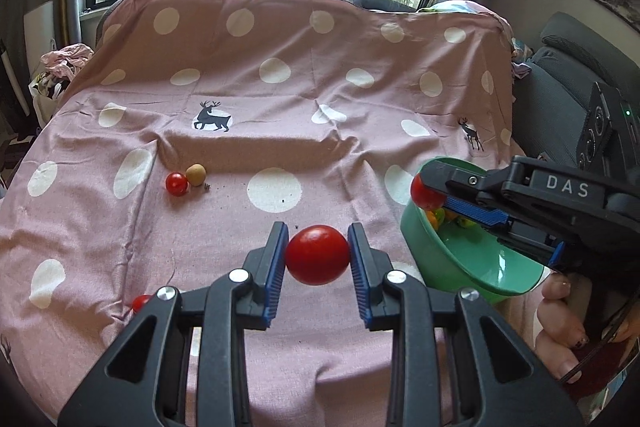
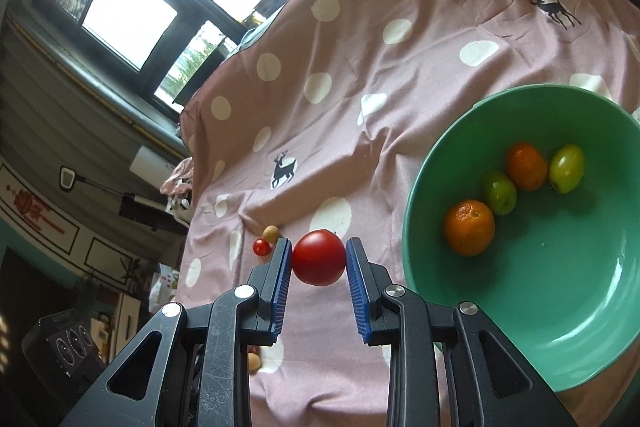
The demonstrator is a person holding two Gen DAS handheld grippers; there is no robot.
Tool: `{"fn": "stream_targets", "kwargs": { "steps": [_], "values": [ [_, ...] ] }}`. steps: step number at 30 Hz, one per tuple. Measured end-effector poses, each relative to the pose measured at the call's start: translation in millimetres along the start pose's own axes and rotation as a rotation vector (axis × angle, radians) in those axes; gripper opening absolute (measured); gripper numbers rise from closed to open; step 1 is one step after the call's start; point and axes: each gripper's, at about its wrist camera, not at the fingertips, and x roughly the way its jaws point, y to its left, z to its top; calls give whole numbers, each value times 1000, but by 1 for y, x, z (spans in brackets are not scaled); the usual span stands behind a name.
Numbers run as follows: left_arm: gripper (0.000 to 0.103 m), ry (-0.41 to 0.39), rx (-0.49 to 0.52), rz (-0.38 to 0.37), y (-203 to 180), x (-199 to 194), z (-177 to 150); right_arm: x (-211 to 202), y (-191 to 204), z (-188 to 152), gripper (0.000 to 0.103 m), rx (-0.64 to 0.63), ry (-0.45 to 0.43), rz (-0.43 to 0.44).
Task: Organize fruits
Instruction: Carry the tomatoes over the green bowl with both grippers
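Cloth [image 1: 256, 99]: we see open pink spotted fabric stretching to its far edge under the window.
Bowl [image 2: 440, 163]: green, at the cloth's right side, holding oranges and green fruits.
Left gripper [image 1: 318, 251]: we find it clamped on a red tomato [image 1: 317, 254].
Right gripper [image 2: 318, 257]: pinching another tomato [image 2: 319, 257] beside the bowl's rim.
Loose fruit: a small tomato [image 1: 176, 183] touching a tan fruit [image 1: 196, 174], mid-left.

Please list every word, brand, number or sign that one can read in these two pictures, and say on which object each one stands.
"DAS": white letters on the black body of the right gripper, seen from the left wrist.
Red signs on the white wall panel, right wrist view: too blurred to read.
Round dials at lower left: too small to read.
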Motion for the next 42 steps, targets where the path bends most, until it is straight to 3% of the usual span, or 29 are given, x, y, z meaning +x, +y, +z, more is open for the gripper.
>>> {"fn": "stream_targets", "kwargs": {
  "steps": [13,26,42],
  "values": [
    [30,-3,87,-27,-45,7,8,-24,-20,6,30,42,-64,36],
    [30,20,159,-118,-97,25,11,-59,-48,12,30,116,-179,-76],
    [30,150,189,-272,-143,68,-1,-74,-93,14,30,233,-213,-196]
  ]
}}
